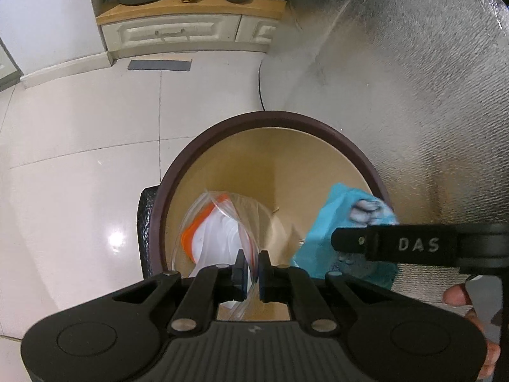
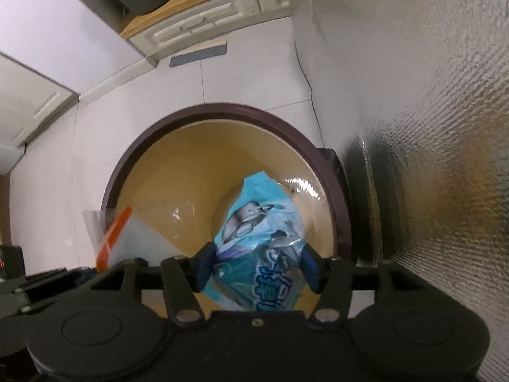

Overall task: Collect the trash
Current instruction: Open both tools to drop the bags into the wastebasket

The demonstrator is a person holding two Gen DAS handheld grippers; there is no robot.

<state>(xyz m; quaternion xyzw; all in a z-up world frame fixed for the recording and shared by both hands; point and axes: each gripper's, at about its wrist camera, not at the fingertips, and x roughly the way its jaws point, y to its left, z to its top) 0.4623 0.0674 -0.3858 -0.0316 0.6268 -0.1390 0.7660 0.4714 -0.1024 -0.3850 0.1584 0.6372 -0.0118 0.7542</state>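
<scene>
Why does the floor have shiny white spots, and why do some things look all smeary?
In the left wrist view, lamp glare makes bright spots on the glossy floor tiles, and the blue wrapper is smeared near its top, probably from motion. In the right wrist view, the clear bag with the orange strip looks soft and blurred, and the fisheye lens bends the bin rim and the edges of the picture.

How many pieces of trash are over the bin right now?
2: a clear bag with orange trim, pinched by the left gripper, and a blue wrapper between the right gripper's open jaws, both above the bin.
</scene>
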